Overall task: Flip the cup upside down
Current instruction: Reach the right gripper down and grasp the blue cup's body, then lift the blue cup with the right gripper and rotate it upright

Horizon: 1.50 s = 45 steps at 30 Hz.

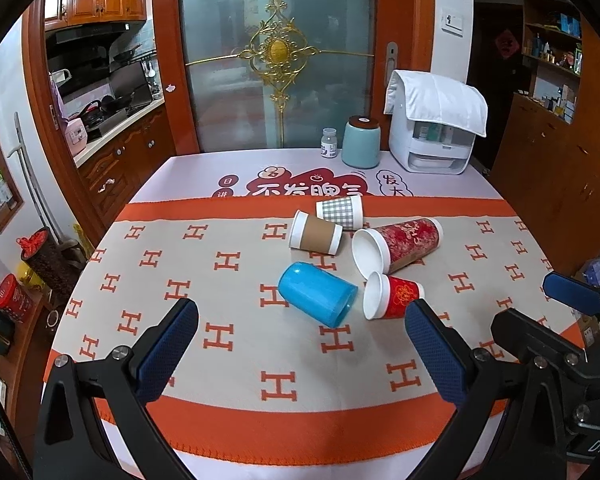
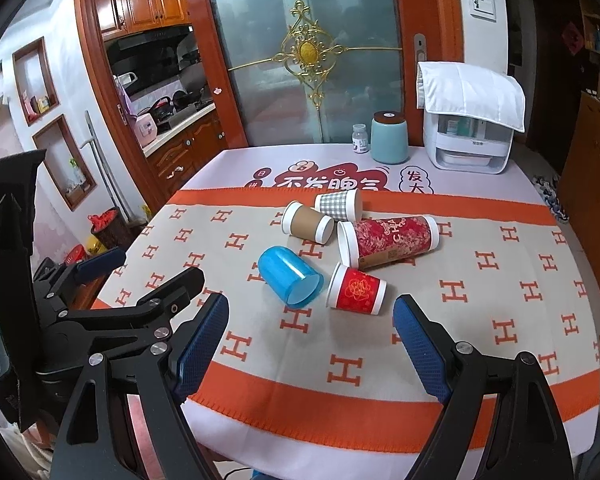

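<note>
Cups all on their sides, clustered mid-counter [image 1: 220,360] on the H-print cloth: blue cup [image 1: 317,294] nearest, small red cup [image 1: 392,295] just beside it, tall red cup [image 1: 398,244], brown cup [image 1: 316,233] and check cup [image 1: 340,211] behind. Left claw [image 1: 302,354] spread, holding nothing, hovering short of the blue cup. Right claw [image 2: 310,350] also spread, holding nothing, facing the small red cup [image 2: 356,290].
</note>
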Each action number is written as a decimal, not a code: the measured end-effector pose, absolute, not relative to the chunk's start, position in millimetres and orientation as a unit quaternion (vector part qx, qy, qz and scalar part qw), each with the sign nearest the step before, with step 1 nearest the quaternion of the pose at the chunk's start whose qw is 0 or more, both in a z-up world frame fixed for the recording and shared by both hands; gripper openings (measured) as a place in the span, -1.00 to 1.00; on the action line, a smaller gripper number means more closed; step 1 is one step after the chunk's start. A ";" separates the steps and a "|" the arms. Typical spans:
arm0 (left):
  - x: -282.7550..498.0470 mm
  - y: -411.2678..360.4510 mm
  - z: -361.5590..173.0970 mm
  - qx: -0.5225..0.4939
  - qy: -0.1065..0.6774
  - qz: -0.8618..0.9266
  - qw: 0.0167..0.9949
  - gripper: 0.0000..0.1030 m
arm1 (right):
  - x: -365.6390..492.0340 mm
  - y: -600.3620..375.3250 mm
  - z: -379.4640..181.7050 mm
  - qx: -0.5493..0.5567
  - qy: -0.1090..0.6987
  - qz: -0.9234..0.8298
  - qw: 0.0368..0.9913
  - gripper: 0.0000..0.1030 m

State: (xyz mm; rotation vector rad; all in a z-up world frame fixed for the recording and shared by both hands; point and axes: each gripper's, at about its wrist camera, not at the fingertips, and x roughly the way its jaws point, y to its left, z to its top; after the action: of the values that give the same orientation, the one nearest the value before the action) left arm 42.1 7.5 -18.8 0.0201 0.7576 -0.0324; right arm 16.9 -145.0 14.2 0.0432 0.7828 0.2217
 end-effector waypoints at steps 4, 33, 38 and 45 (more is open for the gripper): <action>54.4 16.9 -26.1 0.005 0.376 -0.014 0.927 0.99 | 32.6 -135.5 9.1 0.009 0.384 0.110 0.917 0.67; 159.9 142.0 -181.8 -0.143 0.531 0.044 0.834 0.99 | 301.4 9.4 -197.7 -0.128 0.588 0.190 0.776 0.67; 162.5 148.6 -191.9 -0.147 0.536 0.052 0.829 0.98 | 314.5 28.6 -225.2 -0.169 0.605 0.190 0.755 0.67; 163.4 153.2 -199.9 -0.149 0.542 0.058 0.825 0.98 | 320.4 53.5 -245.7 -0.194 0.625 0.203 0.729 0.47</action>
State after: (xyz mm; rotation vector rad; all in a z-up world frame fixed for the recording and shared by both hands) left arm 163.4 153.2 -199.9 -0.3172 1.1528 0.1237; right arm 320.4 53.5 -245.7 -0.4265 1.3761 0.4469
